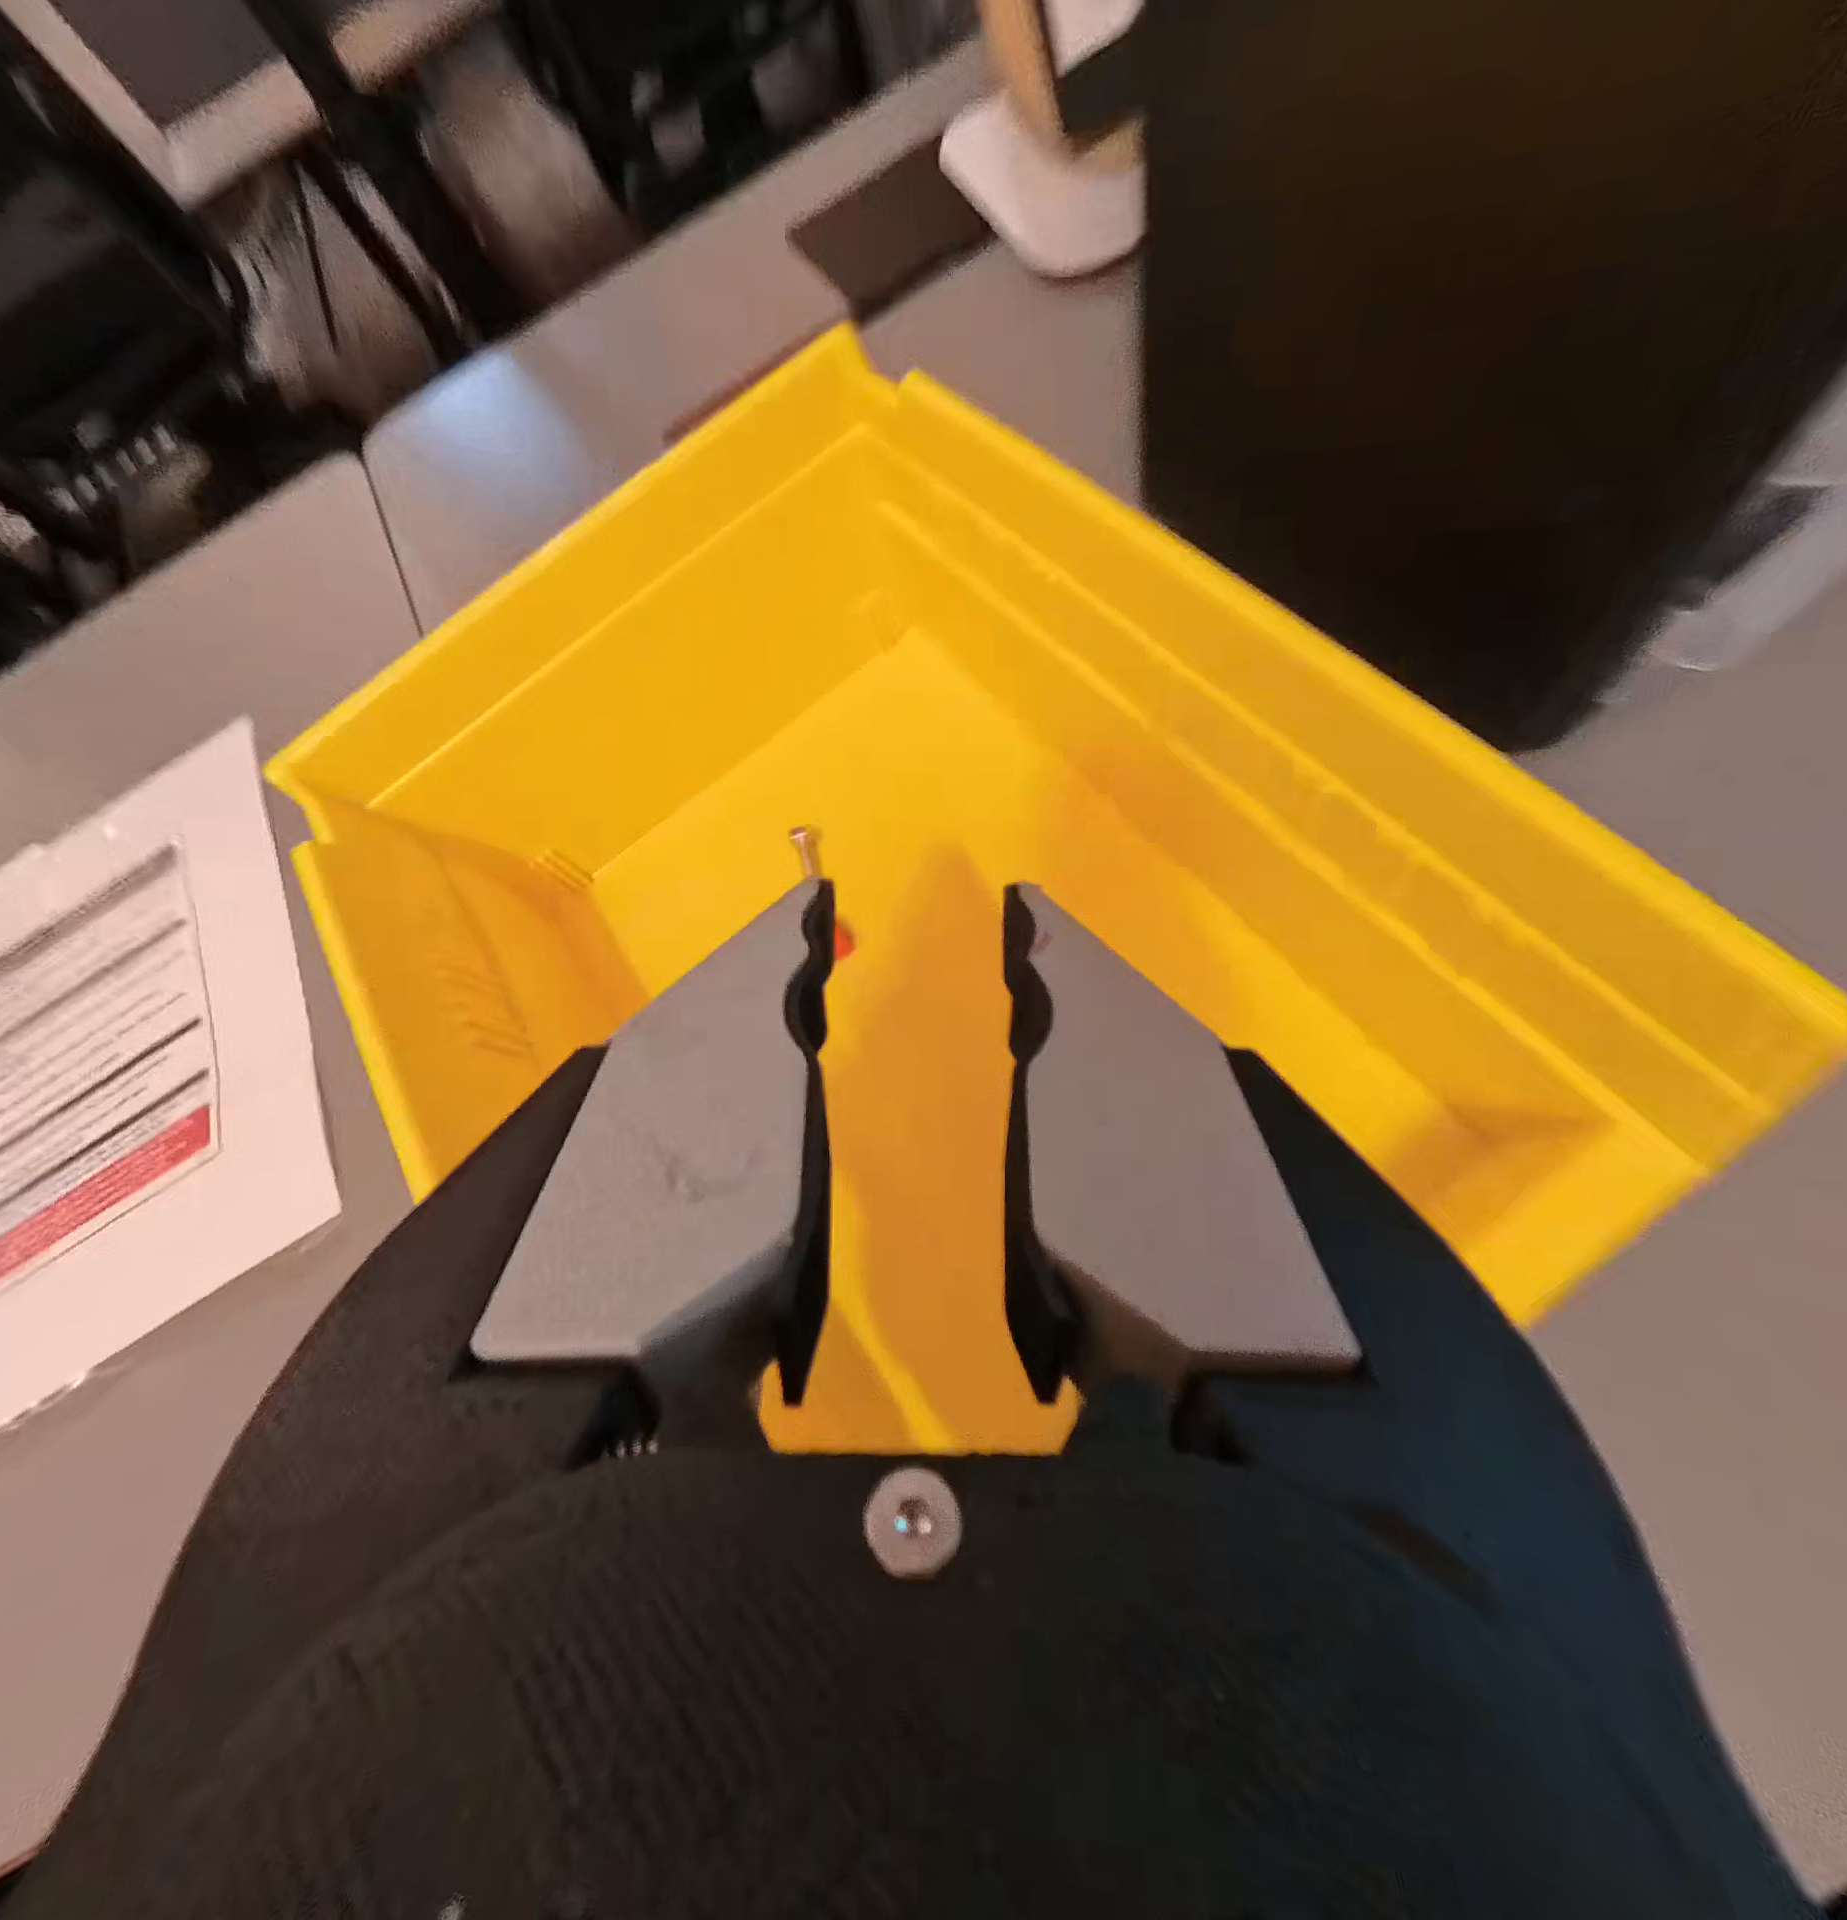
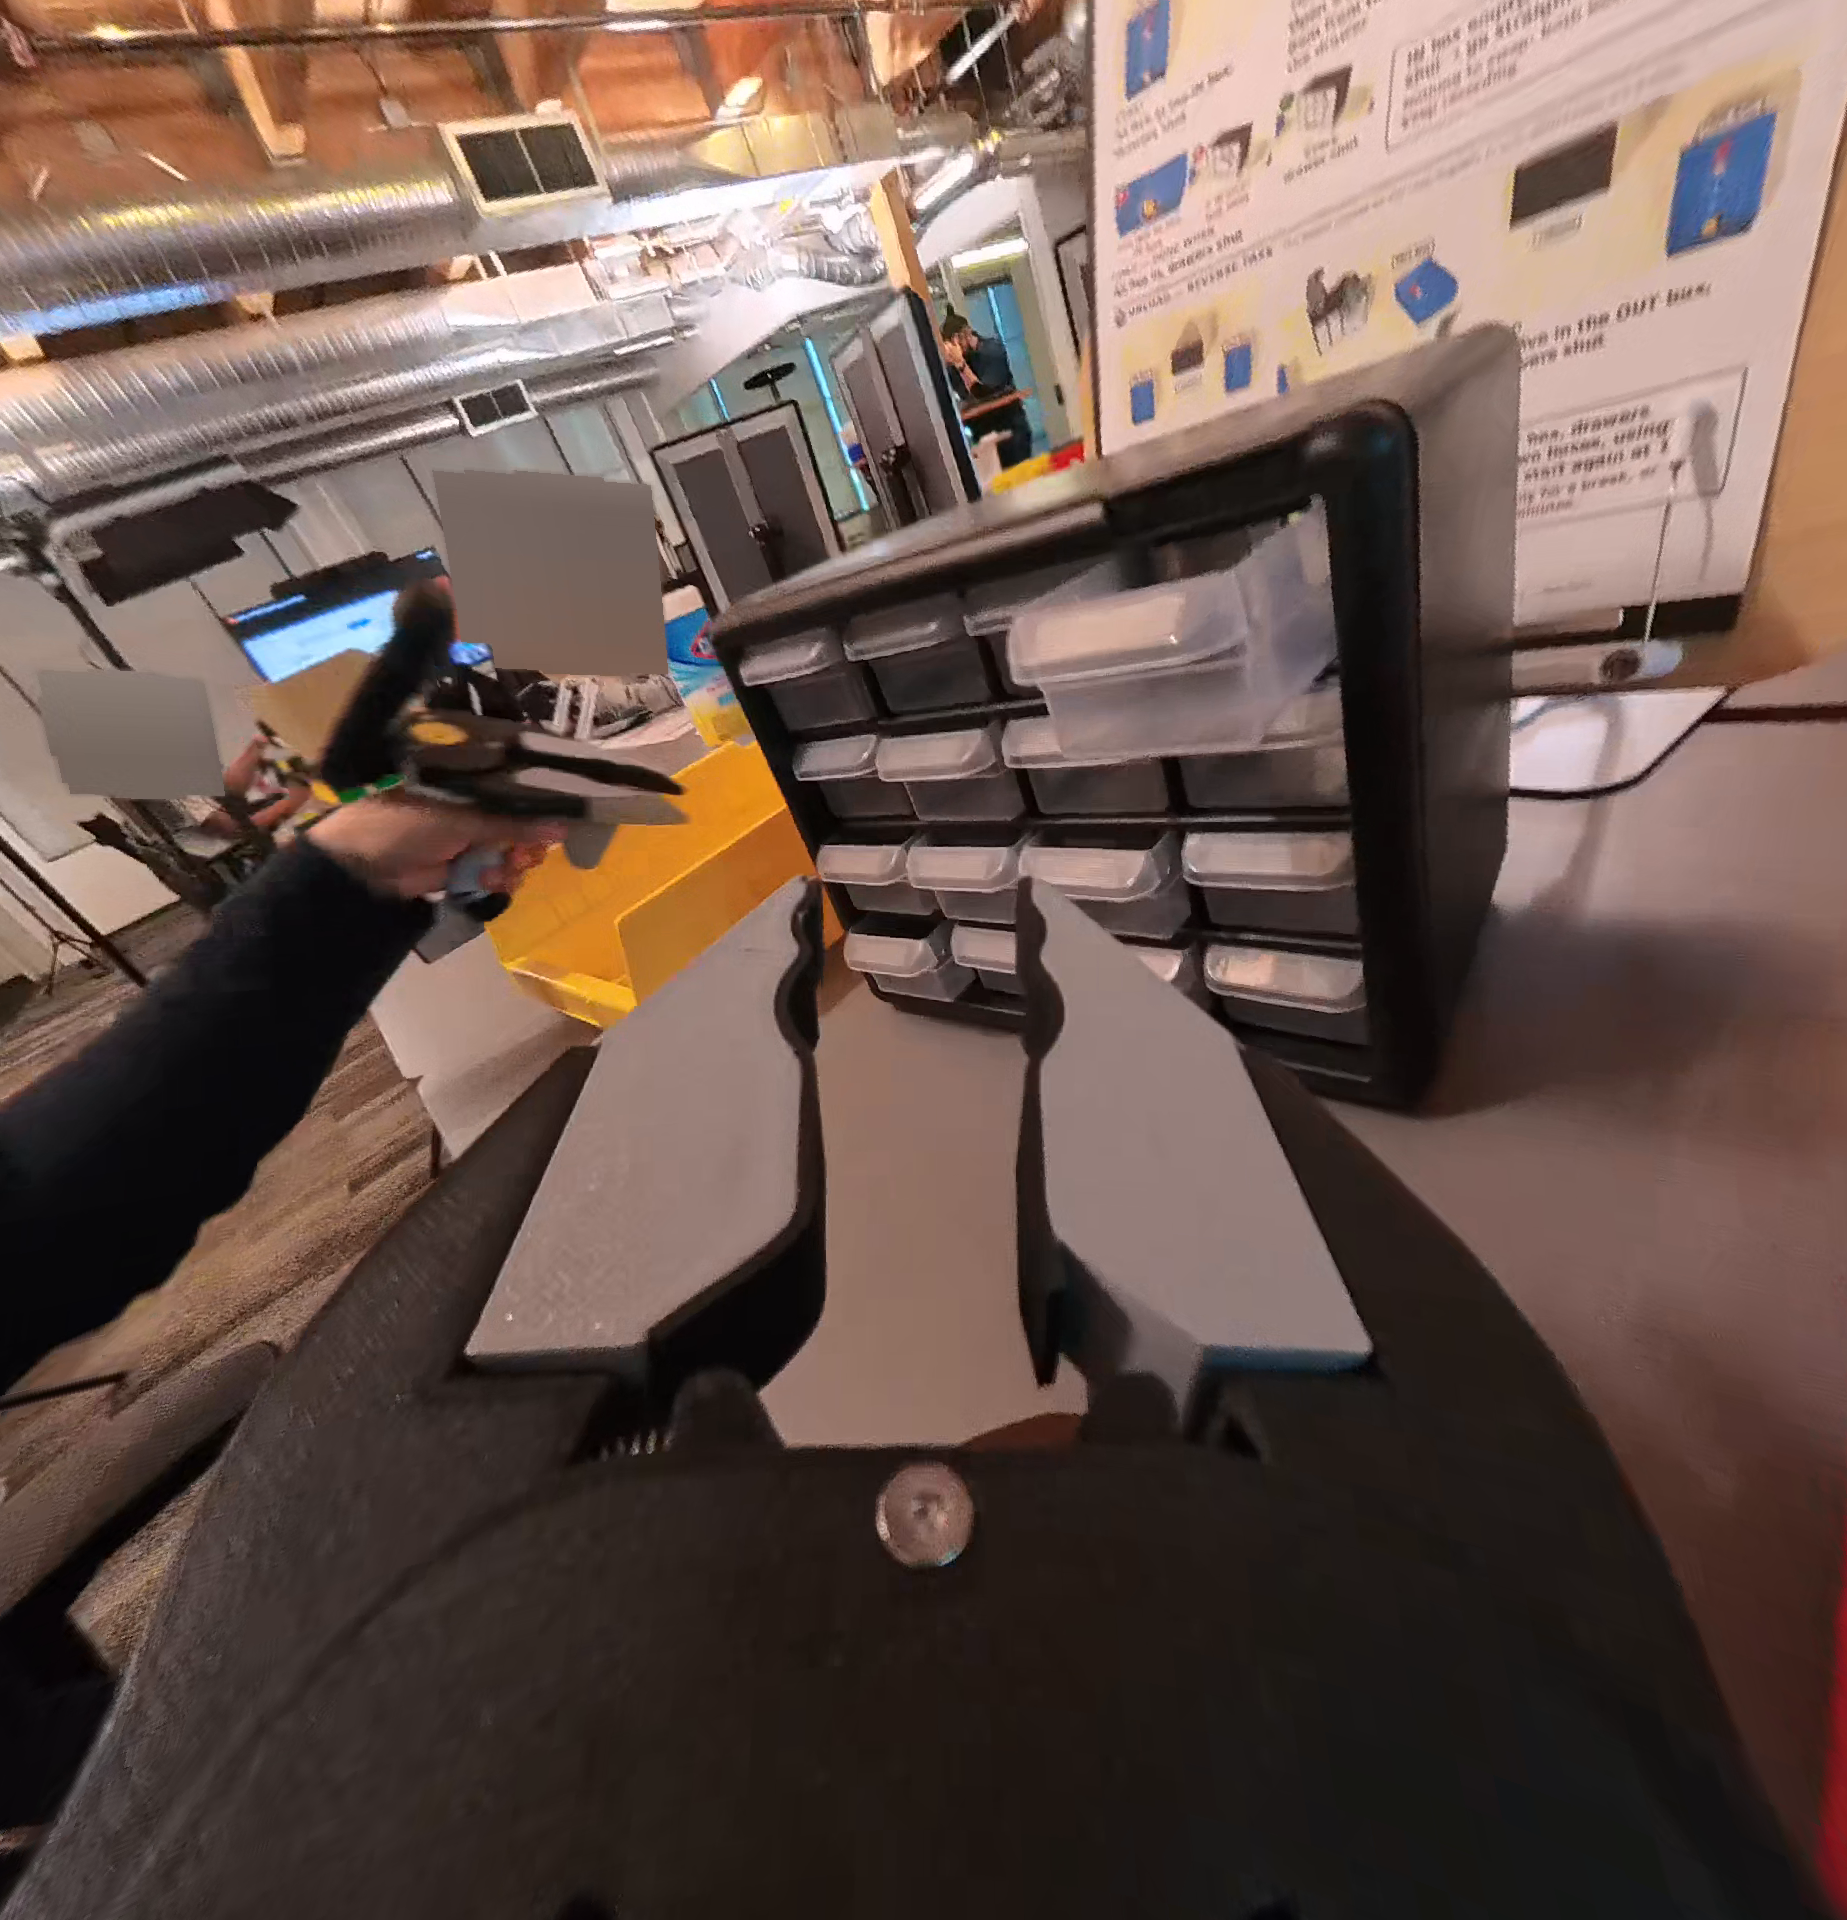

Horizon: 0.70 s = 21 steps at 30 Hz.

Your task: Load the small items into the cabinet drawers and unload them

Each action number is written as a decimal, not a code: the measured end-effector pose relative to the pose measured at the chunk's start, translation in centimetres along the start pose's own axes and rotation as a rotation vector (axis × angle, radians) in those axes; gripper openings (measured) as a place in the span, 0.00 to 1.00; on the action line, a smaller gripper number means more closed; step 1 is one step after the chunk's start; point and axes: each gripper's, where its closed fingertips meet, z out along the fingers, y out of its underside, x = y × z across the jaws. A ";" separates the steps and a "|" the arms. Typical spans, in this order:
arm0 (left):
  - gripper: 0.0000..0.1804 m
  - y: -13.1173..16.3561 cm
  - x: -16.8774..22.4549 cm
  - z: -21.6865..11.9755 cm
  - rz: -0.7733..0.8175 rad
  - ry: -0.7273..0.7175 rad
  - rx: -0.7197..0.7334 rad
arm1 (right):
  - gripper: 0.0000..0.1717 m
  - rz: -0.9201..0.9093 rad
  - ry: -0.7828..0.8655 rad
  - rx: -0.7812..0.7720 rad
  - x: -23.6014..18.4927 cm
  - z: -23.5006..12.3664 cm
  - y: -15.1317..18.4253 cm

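In the left wrist view my left gripper point(image 1: 917, 888) hangs open over the yellow bin point(image 1: 690, 644), with nothing between its pads. A small metal screw point(image 1: 805, 847) lies on the bin floor just beyond the left fingertip. A small orange piece point(image 1: 844, 940) shows beside that finger. In the right wrist view my right gripper point(image 2: 919, 894) is open and empty above the grey table, in front of the black cabinet point(image 2: 1449, 727) of clear drawers. One upper drawer point(image 2: 1147, 665) is pulled out. The left gripper point(image 2: 680, 800) shows there above the yellow bin point(image 2: 690, 862).
A printed sheet point(image 1: 119, 1039) lies on the table left of the bin. A tall black block point(image 1: 1470, 364) stands behind the bin on the right. A poster board point(image 2: 1418, 208) stands behind the cabinet. A person's sleeved arm point(image 2: 171, 1018) reaches in from the left. About 40 cm separates my left fingertips from my right.
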 end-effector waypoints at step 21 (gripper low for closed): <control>0.04 7.1 -2.7 10.2 -0.321 0.013 -0.499 | 0.18 -0.085 -0.114 0.036 -4.4 0.4 -2.6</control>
